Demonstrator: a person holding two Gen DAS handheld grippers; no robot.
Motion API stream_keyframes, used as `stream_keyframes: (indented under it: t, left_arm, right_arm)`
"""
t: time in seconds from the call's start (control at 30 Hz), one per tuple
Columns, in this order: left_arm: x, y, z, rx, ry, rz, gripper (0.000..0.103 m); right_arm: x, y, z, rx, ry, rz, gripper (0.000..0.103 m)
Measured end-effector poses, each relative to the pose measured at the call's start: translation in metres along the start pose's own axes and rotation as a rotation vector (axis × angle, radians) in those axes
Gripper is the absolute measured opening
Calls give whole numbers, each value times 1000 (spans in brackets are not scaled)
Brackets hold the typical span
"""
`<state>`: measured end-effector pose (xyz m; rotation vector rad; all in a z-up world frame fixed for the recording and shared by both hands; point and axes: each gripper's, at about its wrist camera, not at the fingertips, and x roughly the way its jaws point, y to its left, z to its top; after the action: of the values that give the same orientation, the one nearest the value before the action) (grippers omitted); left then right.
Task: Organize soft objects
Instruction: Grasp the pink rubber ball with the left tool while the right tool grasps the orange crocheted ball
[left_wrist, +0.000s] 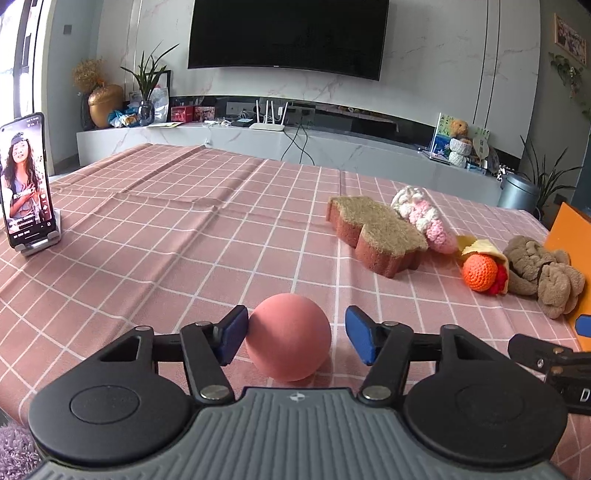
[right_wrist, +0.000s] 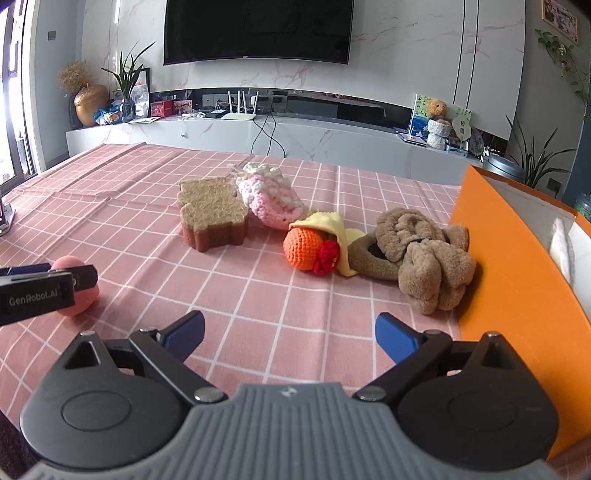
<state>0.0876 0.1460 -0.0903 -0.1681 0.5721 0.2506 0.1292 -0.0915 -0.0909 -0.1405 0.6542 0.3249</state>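
A pink foam ball (left_wrist: 288, 338) rests on the checked tablecloth between the fingers of my left gripper (left_wrist: 295, 313). The left blue pad touches the ball's side, while a gap remains at the right pad, so the gripper is open. In the right wrist view the ball (right_wrist: 79, 291) shows partly behind the left gripper's fingers (right_wrist: 55, 282). My right gripper (right_wrist: 290, 319) stands open over bare cloth, short of an orange crochet ball in a yellow wrap (right_wrist: 303, 247) and a brown plush bundle (right_wrist: 417, 251).
A bear-shaped brown sponge (right_wrist: 212, 214) and a pink-white crochet piece (right_wrist: 269, 195) lie behind the orange ball. An orange box (right_wrist: 517, 277) stands at the right table edge. A phone on a stand (left_wrist: 26, 181) sits at the far left.
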Motion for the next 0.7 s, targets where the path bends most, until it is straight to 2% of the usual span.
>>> stream_keyframes:
  t: [0.17, 0.3, 0.5, 0.6, 0.67, 0.7]
  left_arm:
    - [10, 4, 3, -9, 12, 9, 61]
    - [21, 6, 7, -15, 29, 25, 55]
    - [34, 9, 15, -22, 35, 23, 51]
    - [39, 8, 21, -39, 35, 2, 50]
    - [41, 4, 24, -42, 30, -12, 50]
    - [42, 1, 25, -40, 23, -14, 50]
  right_arm:
    - [17, 3, 7, -21, -6, -1, 96]
    - [31, 2, 18, -31, -20, -5, 95]
    - [59, -5, 36, -52, -15, -32, 78]
    - [74, -8, 43, -48, 5, -36, 66]
    - [81, -7, 45, -52, 12, -38, 51]
    - [82, -5, 45, -61, 7, -33, 48]
